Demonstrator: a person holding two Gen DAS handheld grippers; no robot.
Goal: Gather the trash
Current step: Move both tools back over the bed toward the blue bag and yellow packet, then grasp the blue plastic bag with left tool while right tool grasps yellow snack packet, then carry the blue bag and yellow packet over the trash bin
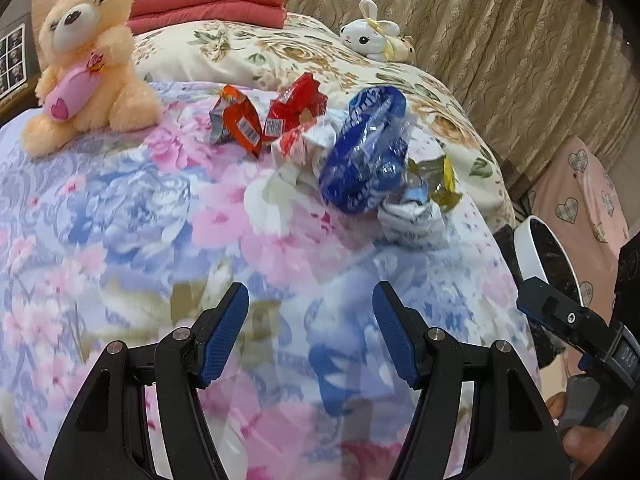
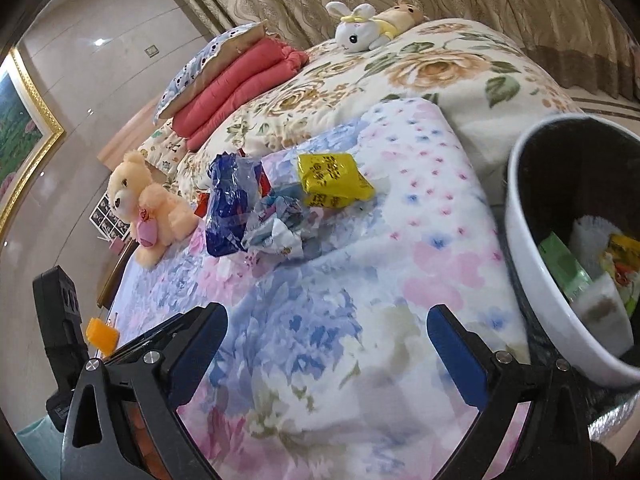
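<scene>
Several wrappers lie in a loose heap on the floral bedspread [image 1: 120,216]: an orange-red wrapper [image 1: 240,122], a red wrapper [image 1: 294,106], a crumpled white one [image 1: 308,152], a blue plastic bag [image 1: 366,152] and a yellow packet [image 2: 332,180]. The blue bag [image 2: 228,208] also shows in the right wrist view. My left gripper [image 1: 310,312] is open and empty, short of the heap. My right gripper [image 2: 326,334] is open and empty over the bedspread. A white bin [image 2: 532,280] with a black liner holds several wrappers at my right.
A peach teddy bear [image 1: 84,68] sits left of the heap. A white bunny plush [image 1: 370,34] lies further back on a rose-patterned quilt [image 1: 280,52]. Folded red bedding [image 1: 208,2] is stacked at the back. Curtains [image 1: 500,40] hang beyond the bed.
</scene>
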